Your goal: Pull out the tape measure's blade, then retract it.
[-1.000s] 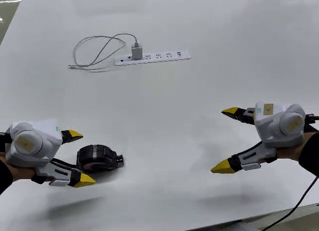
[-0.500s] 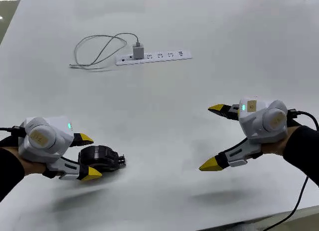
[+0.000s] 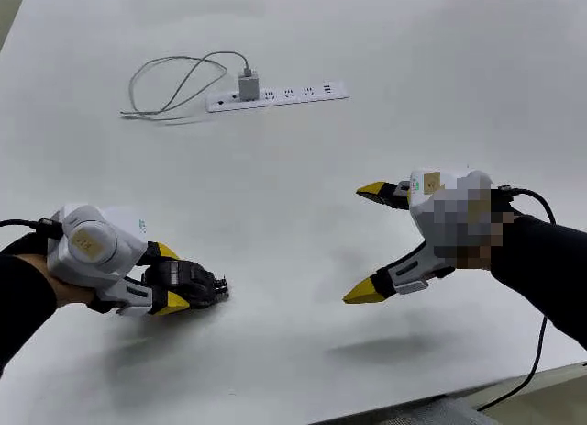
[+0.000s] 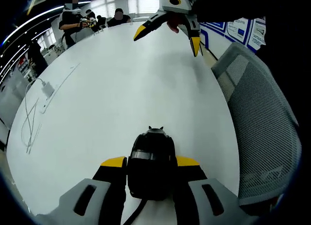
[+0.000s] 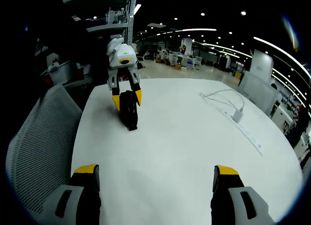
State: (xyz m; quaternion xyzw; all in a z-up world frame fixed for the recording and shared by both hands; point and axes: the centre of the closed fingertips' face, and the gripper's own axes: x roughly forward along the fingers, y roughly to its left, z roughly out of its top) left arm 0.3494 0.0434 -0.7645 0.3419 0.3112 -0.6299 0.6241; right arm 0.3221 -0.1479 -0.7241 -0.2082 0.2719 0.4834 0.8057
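**Head view.** The tape measure [image 3: 191,281], a black rounded case, lay on the white table [image 3: 385,85] at the near left. The left gripper [image 3: 169,277] had its yellow-tipped jaws closed around the case, one on the far flank and one on the near. The blade's end hook pointed right. The right gripper [image 3: 367,241] hovered at the near right, well apart from the case, with its jaws spread wide and nothing between them. A power strip [image 3: 275,95] with a charger [image 3: 249,83] and a looped cable [image 3: 170,81] lay at the far left.

**Left gripper view.** The two fingers [image 4: 114,162] pinched the case from either side, seemingly in contact. The small hook [image 4: 155,129] projected ahead of them, with no blade drawn out. The right gripper hung far ahead, jaws apart. A mesh chair [image 4: 257,128] stood beyond the table's edge.

**Right gripper view.** The view's own jaws stood wide apart over bare table. Across it, the left gripper held the case down against the surface.

**Handling.** The case was probably rigid, compact and moderately heavy, with smooth sides, so a firm grip across its flanks suits it. The blade is likely thin, springy steel. It is best taken at the end hook, drawn out straight and released gradually, since the spring could snap it back.
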